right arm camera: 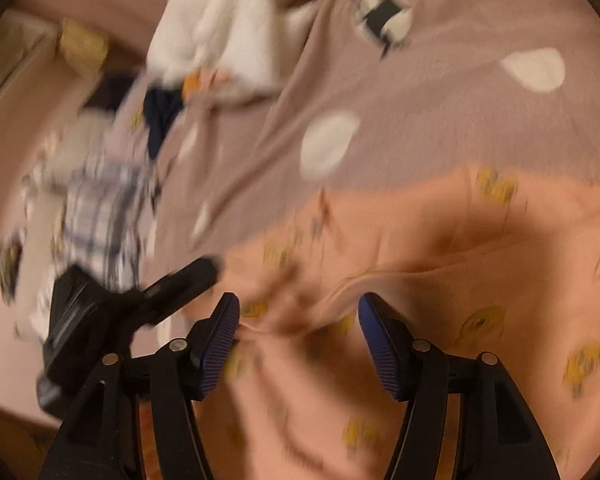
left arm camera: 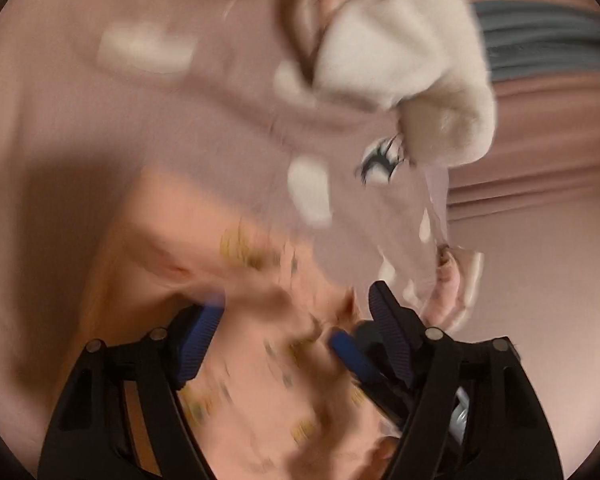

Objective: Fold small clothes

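Note:
A peach garment with yellow prints (left arm camera: 260, 360) lies on a pink bedspread with white spots (left arm camera: 180, 140). In the left wrist view my left gripper (left arm camera: 296, 320) is open, its blue-padded fingers (left arm camera: 196, 344) spread over the cloth. The right gripper's blue finger (left arm camera: 352, 354) reaches into that view close by. In the right wrist view my right gripper (right arm camera: 300, 340) is open over the same garment (right arm camera: 440, 280), with cloth bunched between the fingers. The left gripper's black body (right arm camera: 112, 312) shows at lower left. Both views are motion-blurred.
A fluffy white garment (left arm camera: 400, 60) lies at the far side of the bed. A pile of clothes, with a plaid piece (right arm camera: 100, 216) and a dark blue one (right arm camera: 162, 116), lies left of the garment. A small pink item (left arm camera: 456, 284) sits at the right.

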The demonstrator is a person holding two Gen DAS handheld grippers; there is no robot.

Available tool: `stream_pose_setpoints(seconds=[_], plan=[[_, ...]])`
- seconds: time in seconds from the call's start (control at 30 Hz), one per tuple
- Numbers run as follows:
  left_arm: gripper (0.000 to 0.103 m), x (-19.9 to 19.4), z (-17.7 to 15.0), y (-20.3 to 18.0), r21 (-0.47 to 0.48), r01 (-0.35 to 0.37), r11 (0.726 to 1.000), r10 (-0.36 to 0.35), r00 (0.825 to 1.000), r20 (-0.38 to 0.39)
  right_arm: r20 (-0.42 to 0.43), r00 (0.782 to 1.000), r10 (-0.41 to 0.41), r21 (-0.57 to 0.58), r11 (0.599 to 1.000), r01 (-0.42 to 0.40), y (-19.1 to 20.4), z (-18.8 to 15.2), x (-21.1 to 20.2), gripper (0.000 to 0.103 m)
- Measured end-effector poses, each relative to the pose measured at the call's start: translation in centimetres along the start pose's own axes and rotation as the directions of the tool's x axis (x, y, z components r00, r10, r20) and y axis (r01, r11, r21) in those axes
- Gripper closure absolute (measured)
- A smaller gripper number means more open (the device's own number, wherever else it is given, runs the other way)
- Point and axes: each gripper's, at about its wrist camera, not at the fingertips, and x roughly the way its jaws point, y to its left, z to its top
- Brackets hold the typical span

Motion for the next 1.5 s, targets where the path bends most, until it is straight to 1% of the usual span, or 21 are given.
stream_pose_setpoints(seconds=[0.03,0.07,0.1,0.13,0.17,0.27,0.3,0.33,0.47,0.5,0.57,0.63,0.77,0.93,1.0,1.07,1.23,1.3,1.37,1.4,1.5], plan=[[0.030,-1.1,0.4,-0.8,0.052,-0.095,0.994,0.090,0.993,0.081,0.032,0.999,-0.010,0.027,1.000,0.009,-0.6,0.6,-0.6,0.039],[0.030,-1.9,0.6,-1.1,0.077,-0.131,0.988,0.120,0.984,0.129,0.055,0.998,-0.029,0.050,0.998,0.026,-1.2,1.0,-1.4,0.039],[0.027,-3.0,0.6,-1.3,0.110,-0.128,0.986,0.108,0.979,0.174,0.075,0.996,-0.038,0.062,0.998,0.034,-1.7,1.4,-2.2,0.039],[0.025,-3.9,0.4,-0.9,0.134,-0.116,0.984,0.090,0.978,0.186,0.087,0.996,-0.037,0.063,0.997,0.032,-1.8,1.2,-2.7,0.039],[0.023,-4.7,0.1,-0.6,0.163,-0.122,0.979,0.092,0.980,0.179,0.104,0.994,-0.036,0.064,0.997,0.030,-2.2,0.9,-3.8,0.039],[0.023,-5.9,-1.3,1.1,0.198,-0.242,0.950,0.226,0.969,0.102,0.113,0.992,-0.060,0.046,0.997,0.055,-3.4,-1.4,-6.9,0.033],[0.023,-6.4,-2.1,1.7,0.210,-0.251,0.945,0.241,0.968,0.072,0.111,0.991,-0.072,0.048,0.997,0.067,-3.8,-2.3,-7.7,0.032],[0.023,-7.2,-3.0,2.7,0.207,-0.259,0.943,0.257,0.966,0.036,0.105,0.991,-0.081,0.053,0.996,0.076,-4.2,-3.4,-8.7,0.032],[0.023,-10.4,-7.2,6.0,0.148,-0.316,0.937,0.322,0.947,-0.015,0.105,0.988,-0.116,0.108,0.989,0.104,-6.3,-7.7,-13.8,0.029],[0.023,-11.0,-7.9,6.4,0.130,-0.323,0.937,0.330,0.943,-0.035,0.108,0.986,-0.129,0.117,0.986,0.117,-6.4,-7.6,-13.8,0.028],[0.023,-11.8,-9.4,7.1,0.123,-0.312,0.942,0.323,0.942,-0.091,0.125,0.979,-0.163,0.158,0.977,0.142,-6.7,-9.0,-15.8,0.028],[0.023,-13.0,-11.2,7.0,0.134,-0.301,0.944,0.317,0.940,-0.123,0.141,0.979,-0.146,0.187,0.975,0.118,-6.6,-10.0,-17.0,0.027],[0.023,-15.8,-14.4,5.4,0.181,-0.305,0.935,0.322,0.944,-0.073,0.171,0.980,-0.106,0.184,0.980,0.073,-5.6,-12.5,-19.0,0.027],[0.021,-17.9,-18.0,3.4,0.238,-0.267,0.934,0.300,0.947,-0.113,0.162,0.977,-0.140,0.085,0.988,0.127,-3.8,-15.8,-20.0,0.026],[0.021,-18.1,-19.0,1.8,0.301,-0.270,0.914,0.315,0.942,-0.112,0.156,0.973,-0.169,0.047,0.985,0.164,-3.5,-17.0,-20.5,0.026],[0.021,-18.4,-19.5,0.4,0.355,-0.284,0.891,0.332,0.940,-0.080,0.156,0.966,-0.207,0.022,0.978,0.206,-3.5,-18.1,-21.3,0.026],[0.017,-18.5,-19.7,-0.8,0.401,-0.261,0.878,0.307,0.950,-0.054,0.163,0.948,-0.274,-0.047,0.957,0.285,-3.3,-19.4,-22.2,0.026],[0.017,-17.8,-19.6,-0.1,0.376,-0.269,0.887,0.307,0.951,-0.045,0.173,0.938,-0.300,-0.062,0.947,0.314,-3.4,-19.4,-22.0,0.026],[0.017,-17.1,-19.5,1.1,0.326,-0.261,0.909,0.297,0.953,-0.064,0.171,0.937,-0.304,-0.055,0.947,0.317,-3.6,-19.3,-21.6,0.026],[0.017,-16.6,-19.4,1.9,0.294,-0.253,0.922,0.288,0.954,-0.083,0.155,0.947,-0.282,-0.043,0.956,0.292,-3.9,-19.3,-21.1,0.025],[0.017,-15.1,-18.8,4.2,0.203,-0.255,0.945,0.281,0.954,-0.110,0.136,0.958,-0.252,-0.031,0.966,0.258,-4.3,-18.9,-20.1,0.025]])
